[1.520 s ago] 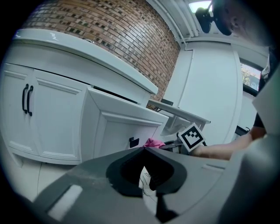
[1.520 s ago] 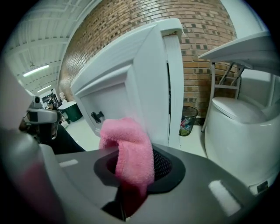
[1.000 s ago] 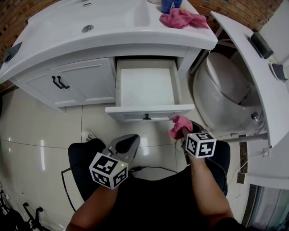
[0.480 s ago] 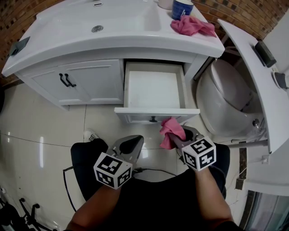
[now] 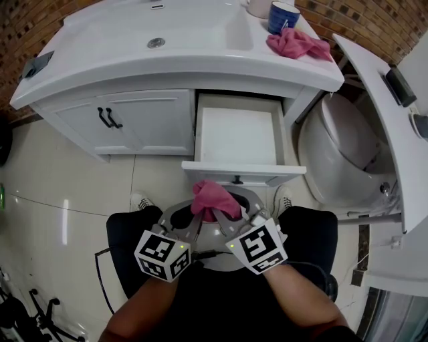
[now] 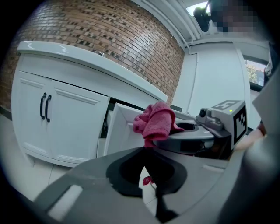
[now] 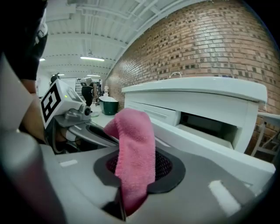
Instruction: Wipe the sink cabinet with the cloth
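Note:
My right gripper is shut on a pink cloth, which bunches up over its tips just below the open drawer of the white sink cabinet. In the right gripper view the cloth drapes out of the pinched jaws of my right gripper. My left gripper is shut, its tips right next to the cloth. In the left gripper view the cloth sits on the right gripper just past my left gripper.
A second pink cloth and a blue mug sit on the countertop at the back right. A toilet stands right of the cabinet. Double doors with black handles are left of the drawer. Tiled floor lies on the left.
The right gripper has carried the cloth leftwards and nearer to me, from beside the drawer front to the left gripper's tips. The two grippers now meet at the cloth.

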The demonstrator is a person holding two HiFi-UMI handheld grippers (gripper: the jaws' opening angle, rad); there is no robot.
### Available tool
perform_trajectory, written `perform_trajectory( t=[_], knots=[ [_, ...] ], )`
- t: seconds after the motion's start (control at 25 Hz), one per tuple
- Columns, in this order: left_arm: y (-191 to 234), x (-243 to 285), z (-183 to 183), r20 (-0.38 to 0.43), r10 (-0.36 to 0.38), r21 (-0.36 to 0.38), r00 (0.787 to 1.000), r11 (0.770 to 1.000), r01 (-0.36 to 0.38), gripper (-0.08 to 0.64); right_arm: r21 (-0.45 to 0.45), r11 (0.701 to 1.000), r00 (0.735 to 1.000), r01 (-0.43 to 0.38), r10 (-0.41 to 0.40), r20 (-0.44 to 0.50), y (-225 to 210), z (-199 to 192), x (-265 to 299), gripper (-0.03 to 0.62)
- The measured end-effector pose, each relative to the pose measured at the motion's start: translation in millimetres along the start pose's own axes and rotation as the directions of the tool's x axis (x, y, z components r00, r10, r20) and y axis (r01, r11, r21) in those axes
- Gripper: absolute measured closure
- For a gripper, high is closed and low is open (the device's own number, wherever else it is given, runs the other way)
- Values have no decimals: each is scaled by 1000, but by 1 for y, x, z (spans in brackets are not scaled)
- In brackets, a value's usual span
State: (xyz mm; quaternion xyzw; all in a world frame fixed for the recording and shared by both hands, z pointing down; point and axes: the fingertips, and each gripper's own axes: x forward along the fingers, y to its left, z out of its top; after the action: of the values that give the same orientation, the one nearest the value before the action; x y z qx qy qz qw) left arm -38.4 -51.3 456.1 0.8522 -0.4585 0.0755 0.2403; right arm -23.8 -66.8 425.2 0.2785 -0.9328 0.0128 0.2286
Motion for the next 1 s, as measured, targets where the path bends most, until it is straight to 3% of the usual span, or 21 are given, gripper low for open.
perform_trajectory(
  t=[0.12,0.36,1.0],
  knots=[
    [11,-6,-1,-1,19,-7,1000,1000,-19,556,-41,999,1000,10,-10,4,4,15,18,499],
    [16,-13,3,11,11,-17,1000,1000,-11,556,15,999,999,29,-29,25,-3,22,42,498],
    [-2,0,6,9,-42,-12,999,999,42,556,70,990,992,122,-120,-38,-42,-12,0,499]
  ],
)
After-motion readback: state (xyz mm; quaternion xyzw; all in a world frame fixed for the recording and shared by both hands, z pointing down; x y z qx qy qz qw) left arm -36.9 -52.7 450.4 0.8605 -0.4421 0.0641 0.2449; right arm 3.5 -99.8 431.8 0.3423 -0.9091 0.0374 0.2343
